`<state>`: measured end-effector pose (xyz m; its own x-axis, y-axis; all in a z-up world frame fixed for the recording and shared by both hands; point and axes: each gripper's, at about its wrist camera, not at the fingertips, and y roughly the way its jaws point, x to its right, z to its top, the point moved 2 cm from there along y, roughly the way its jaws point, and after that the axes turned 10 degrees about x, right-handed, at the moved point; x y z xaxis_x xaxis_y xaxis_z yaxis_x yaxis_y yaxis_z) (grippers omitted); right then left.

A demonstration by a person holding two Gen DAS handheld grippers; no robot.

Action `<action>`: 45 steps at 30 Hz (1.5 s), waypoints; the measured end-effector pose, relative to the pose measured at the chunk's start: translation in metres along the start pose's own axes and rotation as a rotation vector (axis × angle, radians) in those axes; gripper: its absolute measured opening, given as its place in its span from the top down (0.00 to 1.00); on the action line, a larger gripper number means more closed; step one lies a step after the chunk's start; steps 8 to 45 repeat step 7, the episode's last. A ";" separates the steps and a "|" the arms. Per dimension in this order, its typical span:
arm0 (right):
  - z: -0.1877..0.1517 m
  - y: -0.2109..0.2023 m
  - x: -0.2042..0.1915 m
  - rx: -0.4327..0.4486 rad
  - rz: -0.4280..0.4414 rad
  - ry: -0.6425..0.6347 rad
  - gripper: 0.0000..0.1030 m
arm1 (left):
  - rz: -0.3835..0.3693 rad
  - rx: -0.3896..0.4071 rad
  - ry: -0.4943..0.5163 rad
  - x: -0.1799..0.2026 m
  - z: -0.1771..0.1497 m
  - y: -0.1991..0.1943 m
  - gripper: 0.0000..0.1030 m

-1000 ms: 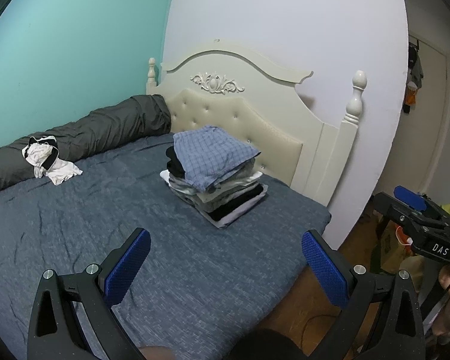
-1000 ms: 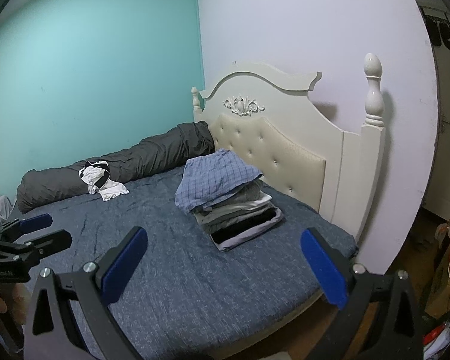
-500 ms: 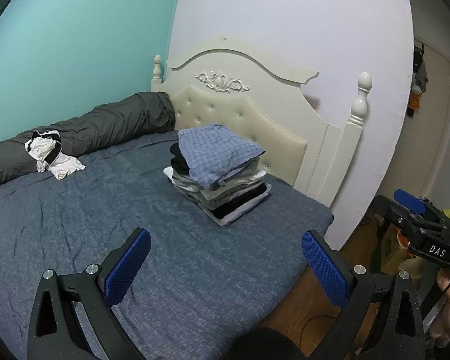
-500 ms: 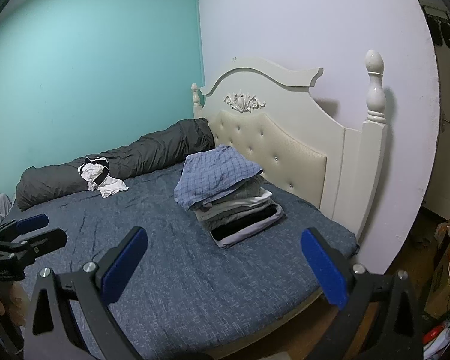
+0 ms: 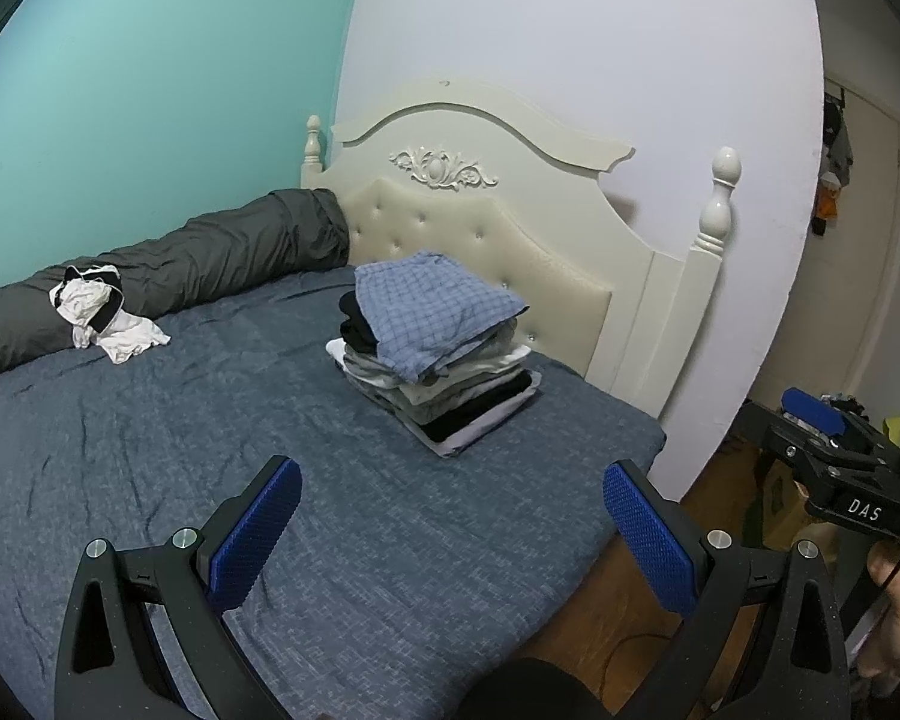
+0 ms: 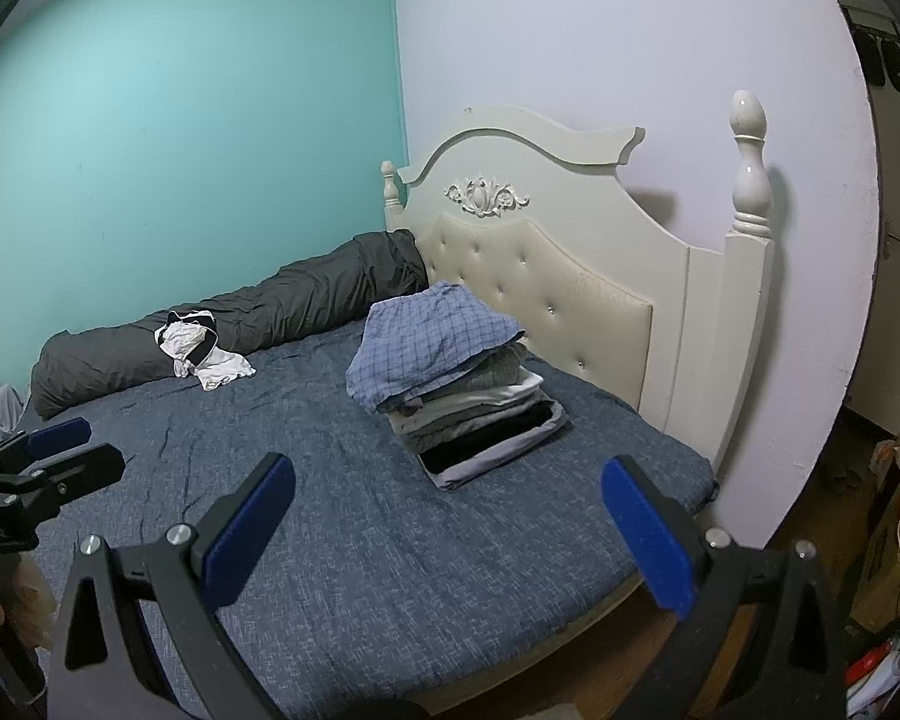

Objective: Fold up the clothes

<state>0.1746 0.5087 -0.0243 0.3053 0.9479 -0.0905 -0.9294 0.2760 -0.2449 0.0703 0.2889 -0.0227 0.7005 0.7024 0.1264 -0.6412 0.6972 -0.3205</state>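
Observation:
A stack of folded clothes stands on the blue bed near the headboard, topped by a blue checked garment. A crumpled white and black garment lies unfolded far back by the dark grey roll. My left gripper is open and empty, held above the bed's near part. My right gripper is also open and empty, over the bed's front edge. Each gripper shows at the side of the other's view.
A dark grey rolled duvet lies along the teal wall. A cream headboard with posts stands behind the stack. Wooden floor, bags and boxes sit to the right of the bed. Clothes hang on a door.
Both views have shifted a little: the stack and bed sit slightly lower and farther right in the left view. Both grippers stay open and empty.

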 end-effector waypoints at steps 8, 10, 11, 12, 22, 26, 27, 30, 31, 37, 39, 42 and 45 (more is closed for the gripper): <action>0.003 -0.003 0.001 0.013 -0.005 -0.002 0.00 | -0.005 -0.002 -0.005 0.000 0.000 0.000 0.00; 0.003 -0.003 0.001 0.013 -0.005 -0.002 0.00 | -0.005 -0.002 -0.005 0.000 0.000 0.000 0.00; 0.003 -0.003 0.001 0.013 -0.005 -0.002 0.00 | -0.005 -0.002 -0.005 0.000 0.000 0.000 0.00; 0.003 -0.003 0.001 0.013 -0.005 -0.002 0.00 | -0.005 -0.002 -0.005 0.000 0.000 0.000 0.00; 0.003 -0.003 0.001 0.013 -0.005 -0.002 0.00 | -0.005 -0.002 -0.005 0.000 0.000 0.000 0.00; 0.003 -0.003 0.001 0.013 -0.005 -0.002 0.00 | -0.005 -0.002 -0.005 0.000 0.000 0.000 0.00; 0.003 -0.003 0.001 0.013 -0.005 -0.002 0.00 | -0.005 -0.002 -0.005 0.000 0.000 0.000 0.00; 0.003 -0.003 0.001 0.013 -0.005 -0.002 0.00 | -0.005 -0.002 -0.005 0.000 0.000 0.000 0.00; 0.003 -0.003 0.001 0.013 -0.005 -0.002 0.00 | -0.005 -0.002 -0.005 0.000 0.000 0.000 0.00; 0.003 -0.003 0.001 0.013 -0.005 -0.002 0.00 | -0.005 -0.002 -0.005 0.000 0.000 0.000 0.00; 0.003 -0.003 0.001 0.013 -0.005 -0.002 0.00 | -0.005 -0.002 -0.005 0.000 0.000 0.000 0.00; 0.003 -0.003 0.001 0.013 -0.005 -0.002 0.00 | -0.005 -0.002 -0.005 0.000 0.000 0.000 0.00; 0.003 -0.003 0.001 0.013 -0.005 -0.002 0.00 | -0.005 -0.002 -0.005 0.000 0.000 0.000 0.00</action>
